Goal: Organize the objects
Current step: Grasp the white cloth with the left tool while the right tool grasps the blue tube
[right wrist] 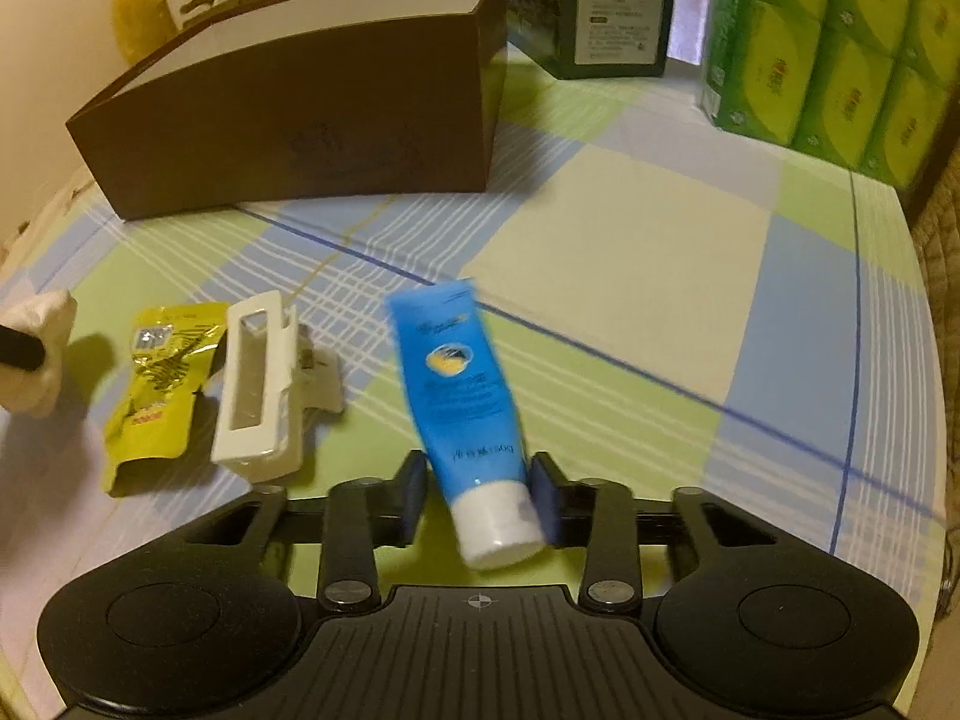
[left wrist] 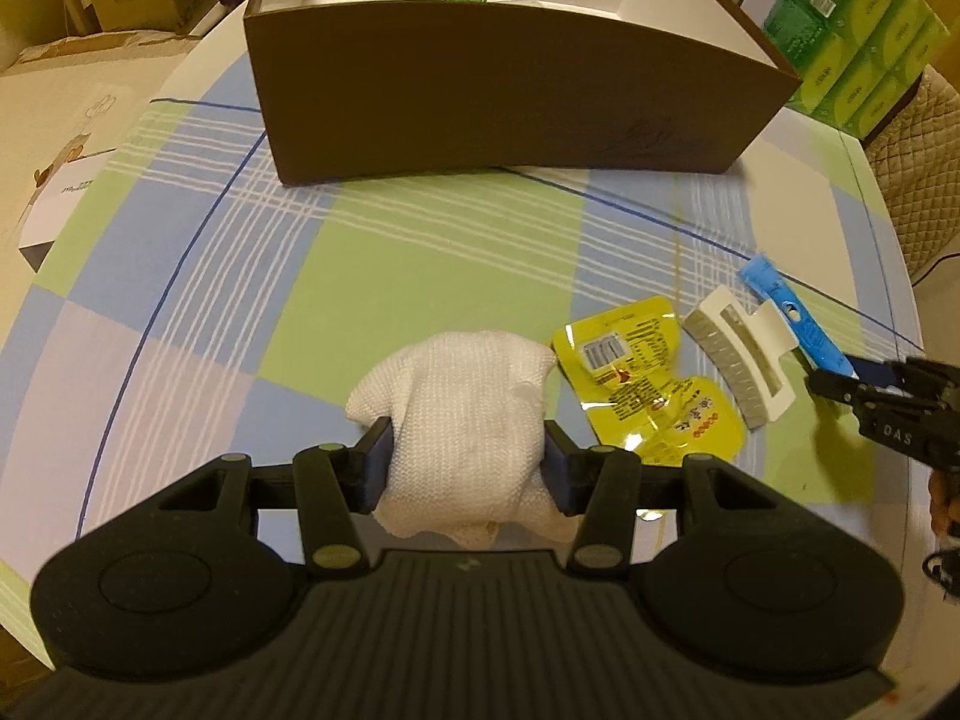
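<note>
Left claw [left wrist: 467, 461] clamped on white cloth [left wrist: 459, 414], right claw [right wrist: 480, 489] gripping blue tube [right wrist: 459, 384] near its cap

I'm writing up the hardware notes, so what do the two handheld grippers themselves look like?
Both match: the left gripper and right gripper have matte black bodies with a ribbed centre panel, two round domed housings, black linkage bars with silver-grey pivot pins, and dark blue finger pads. White lettering marks the right one's side. No cables or sleeves show.
</note>
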